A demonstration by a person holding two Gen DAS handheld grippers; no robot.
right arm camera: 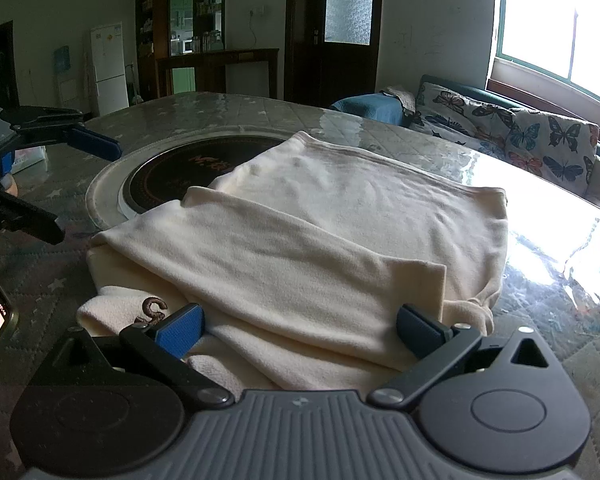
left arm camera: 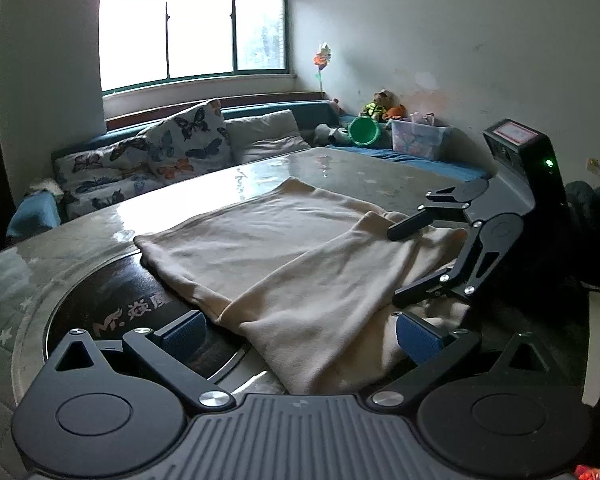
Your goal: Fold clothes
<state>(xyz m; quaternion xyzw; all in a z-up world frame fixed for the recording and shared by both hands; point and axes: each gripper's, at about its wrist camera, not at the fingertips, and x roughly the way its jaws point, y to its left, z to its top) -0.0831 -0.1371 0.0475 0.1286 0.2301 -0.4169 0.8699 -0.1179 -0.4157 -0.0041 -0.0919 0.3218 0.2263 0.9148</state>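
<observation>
The cream garment [left arm camera: 284, 248] lies partly folded on the table [left arm camera: 340, 164], its far corner over the dark round hotplate [left arm camera: 100, 304]. The left gripper [left arm camera: 300, 330] is spread wide at the garment's near edge, holding nothing. The right gripper [right arm camera: 300, 330], also spread, straddles the folded sleeve end. The sleeve's long axis runs diagonally across the garment's body.

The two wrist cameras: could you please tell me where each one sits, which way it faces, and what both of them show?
Left wrist: sits behind the open left claw, low over the table, facing the window and sofa; the right claw shows at right.
Right wrist: sits behind the open right claw, facing the door and fridge; the left claw shows at left.
Shared: the cream garment, the round cooktop, the butterfly cushions.
</observation>
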